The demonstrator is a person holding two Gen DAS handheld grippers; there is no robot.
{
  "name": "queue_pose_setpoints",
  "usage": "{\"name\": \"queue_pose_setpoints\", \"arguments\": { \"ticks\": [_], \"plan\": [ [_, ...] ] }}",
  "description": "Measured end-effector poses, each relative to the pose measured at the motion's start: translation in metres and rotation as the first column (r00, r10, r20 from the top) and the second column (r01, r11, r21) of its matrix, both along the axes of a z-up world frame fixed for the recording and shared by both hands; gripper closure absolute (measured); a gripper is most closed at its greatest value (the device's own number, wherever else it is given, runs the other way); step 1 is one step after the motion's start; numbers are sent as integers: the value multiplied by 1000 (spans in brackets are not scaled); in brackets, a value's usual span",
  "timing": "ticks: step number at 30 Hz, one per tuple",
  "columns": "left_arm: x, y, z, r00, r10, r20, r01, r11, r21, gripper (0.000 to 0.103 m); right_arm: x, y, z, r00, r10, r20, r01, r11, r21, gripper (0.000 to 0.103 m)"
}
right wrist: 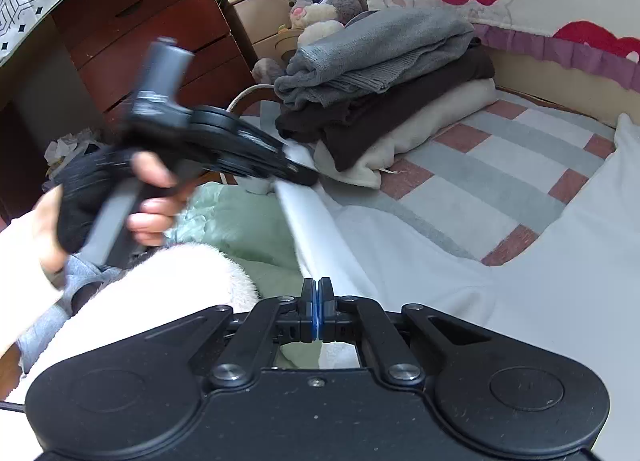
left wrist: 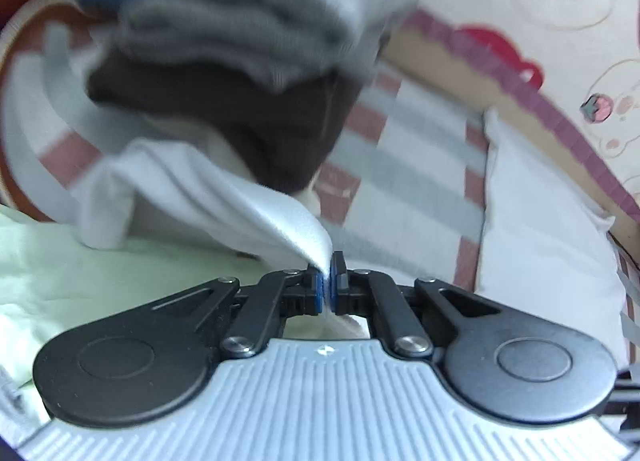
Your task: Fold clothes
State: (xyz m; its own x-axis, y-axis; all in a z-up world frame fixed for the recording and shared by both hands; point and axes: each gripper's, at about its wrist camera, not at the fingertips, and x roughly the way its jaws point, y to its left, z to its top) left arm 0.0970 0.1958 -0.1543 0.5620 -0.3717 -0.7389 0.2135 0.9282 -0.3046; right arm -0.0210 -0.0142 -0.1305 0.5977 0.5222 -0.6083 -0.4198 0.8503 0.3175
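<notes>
A white garment point(left wrist: 224, 197) lies spread over the bed, and one corner of it rises into my left gripper point(left wrist: 330, 273), which is shut on it. In the right wrist view the same garment point(right wrist: 400, 253) has a taut edge running from the left gripper point(right wrist: 304, 177), held by a person's hand point(right wrist: 152, 197), down to my right gripper point(right wrist: 317, 293). The right gripper's jaws are pressed together on that edge, and white fabric shows beneath them. The left wrist view is blurred.
A stack of folded clothes point(right wrist: 384, 73), grey over dark brown over cream, sits at the back of the checked bed sheet point(right wrist: 500, 165). A pale green blanket point(right wrist: 240, 221) and a fluffy white cloth point(right wrist: 180, 281) lie near left. Plush rabbit point(right wrist: 324, 9) and wooden drawers point(right wrist: 152, 33) stand behind.
</notes>
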Motion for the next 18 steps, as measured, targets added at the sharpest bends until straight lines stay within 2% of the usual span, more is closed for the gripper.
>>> {"name": "queue_pose_setpoints", "arguments": {
  "ticks": [3,4,5,6,7,8,11,12,13,14,16,17,18],
  "plan": [
    [-23,5,17,997,55,51,-53,998,-40,100,-3,17,11,998,47,46,-42,993,-113,92],
    [-26,6,20,995,78,54,-75,995,-62,100,-3,24,13,996,61,61,-51,988,-148,75],
    [-29,8,22,994,103,45,-99,991,-86,100,-3,31,15,994,79,81,-64,982,-177,63],
    [-31,9,23,992,123,32,-119,987,-109,100,-3,39,16,990,97,107,-74,977,-200,43],
    [-33,10,24,990,142,21,-138,982,-132,100,-1,48,15,985,113,131,-82,972,-221,36],
    [-33,8,23,989,150,13,-146,978,-148,100,1,57,14,980,129,154,-89,966,-242,35],
    [-37,3,27,992,129,13,-125,977,-173,100,18,84,4,966,151,208,-69,932,-356,36],
    [-39,3,29,992,125,16,-120,976,-181,100,24,88,1,966,136,222,-44,926,-376,46],
    [-40,4,31,992,121,18,-116,975,-189,100,30,89,-1,965,120,233,-22,923,-383,83],
    [-40,6,30,991,136,9,-131,971,-199,99,36,87,0,970,102,222,-17,934,-357,101],
    [-36,15,23,984,172,-46,-178,957,-227,93,40,74,7,977,41,209,10,972,-237,99],
    [-33,21,17,978,183,-99,-202,948,-248,88,38,72,9,976,29,214,19,976,-216,99],
    [-29,27,12,970,192,-152,-227,937,-266,68,35,71,11,974,27,224,23,976,-217,99]
  ]
}}
